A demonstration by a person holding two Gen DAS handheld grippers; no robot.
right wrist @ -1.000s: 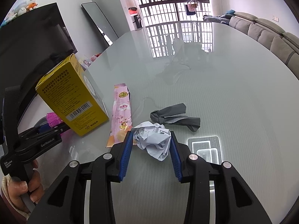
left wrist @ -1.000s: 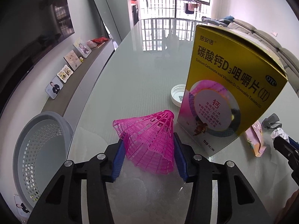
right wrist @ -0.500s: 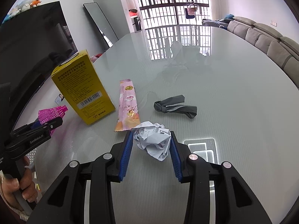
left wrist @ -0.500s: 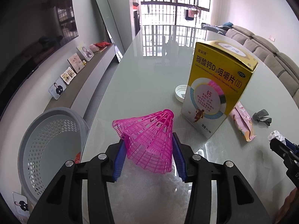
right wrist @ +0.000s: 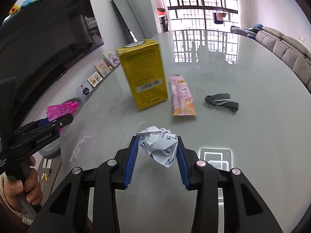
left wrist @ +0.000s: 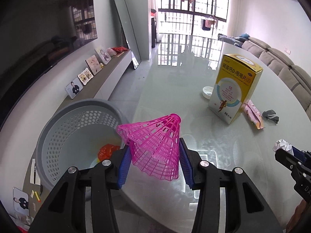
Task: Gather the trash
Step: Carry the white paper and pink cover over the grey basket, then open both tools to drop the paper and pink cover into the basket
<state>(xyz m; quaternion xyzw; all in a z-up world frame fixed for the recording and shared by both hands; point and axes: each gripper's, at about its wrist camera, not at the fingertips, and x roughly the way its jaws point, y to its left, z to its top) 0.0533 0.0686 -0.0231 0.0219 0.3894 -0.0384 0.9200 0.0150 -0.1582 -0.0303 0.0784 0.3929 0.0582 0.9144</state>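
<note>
My left gripper [left wrist: 153,151] is shut on a pink plastic shuttlecock [left wrist: 155,143], held over the table's left edge beside the grey perforated basket [left wrist: 56,128] on the floor. A red scrap [left wrist: 107,151] lies in the basket. My right gripper [right wrist: 157,147] is shut on a crumpled white paper ball [right wrist: 158,145], lifted above the glass table [right wrist: 243,136]. On the table stand a yellow box [right wrist: 143,77], a pink wrapper [right wrist: 182,95] and a grey knotted cloth [right wrist: 221,101]. A white lid [left wrist: 207,91] lies behind the yellow box [left wrist: 233,89].
The basket stands on the floor between the table and a low cabinet with framed photos [left wrist: 85,77]. A mirror [left wrist: 126,36] leans on the wall. A sofa [left wrist: 281,66] runs along the right. A hand [right wrist: 21,186] holds the left gripper's handle.
Both grippers have pulled back and to the left with their loads; the yellow box looks farther off, and the basket has come into fuller view under the shuttlecock.
</note>
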